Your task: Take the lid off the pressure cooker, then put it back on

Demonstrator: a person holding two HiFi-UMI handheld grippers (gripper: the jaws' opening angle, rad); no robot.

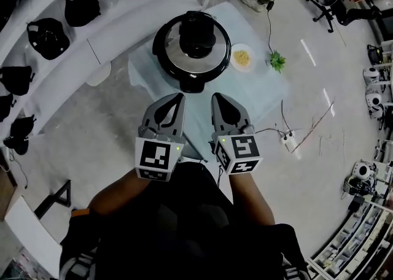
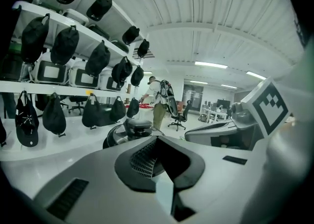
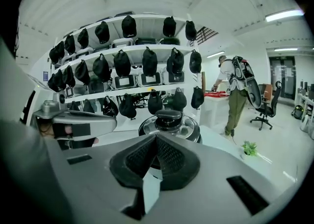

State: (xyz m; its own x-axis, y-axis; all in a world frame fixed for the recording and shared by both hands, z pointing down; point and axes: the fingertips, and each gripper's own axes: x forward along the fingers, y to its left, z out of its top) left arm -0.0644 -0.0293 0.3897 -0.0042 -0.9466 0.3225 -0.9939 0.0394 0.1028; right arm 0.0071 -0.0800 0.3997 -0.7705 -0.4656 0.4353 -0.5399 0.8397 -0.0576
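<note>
Pre-grasp step: the black round pressure cooker (image 1: 159, 45) sits on the pale blue tabletop (image 1: 258, 97) with its steel lid (image 1: 178, 58) still on, just ahead of both tools. The right tool (image 1: 217, 96) is pinched together and empty. The left tool (image 1: 178, 96) looks the same. Next: spread the jaws and reach the black knob (image 1: 196, 34).

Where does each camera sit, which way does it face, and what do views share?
Head view: on the person's head, looking steeply down at the pressure cooker on the table; left gripper, right gripper, forearms show.
Left gripper view: on the left gripper, facing the cooker along shut jaws; right gripper at right.
Right gripper view: on the right gripper, facing the cooker; left gripper at left.
Shared: all three show the lidded cooker.
</note>
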